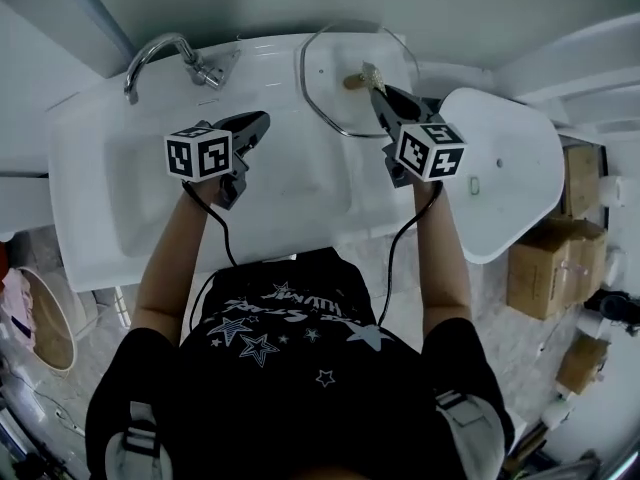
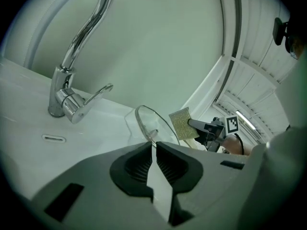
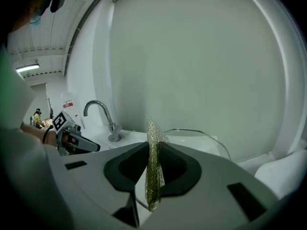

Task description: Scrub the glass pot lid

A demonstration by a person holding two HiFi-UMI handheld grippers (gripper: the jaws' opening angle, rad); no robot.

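Note:
The glass pot lid (image 1: 328, 68) lies on the sink's back right ledge, its knob (image 1: 352, 82) pointing up. My right gripper (image 1: 379, 94) is shut on a yellow-green scouring pad (image 1: 373, 74), which it holds at the knob, over the lid. In the right gripper view the pad (image 3: 153, 166) stands on edge between the jaws, with the lid's rim (image 3: 201, 134) behind. My left gripper (image 1: 262, 120) hovers over the basin, left of the lid, shut with nothing in it. The left gripper view shows the lid (image 2: 152, 122) and the pad (image 2: 182, 122) beyond its closed jaws.
A chrome faucet (image 1: 165, 53) stands at the back of the white sink (image 1: 90, 188). A white oval panel (image 1: 510, 168) juts out to the right of the sink. Cardboard boxes (image 1: 550, 258) sit on the floor at the right, a basket (image 1: 40, 318) at the left.

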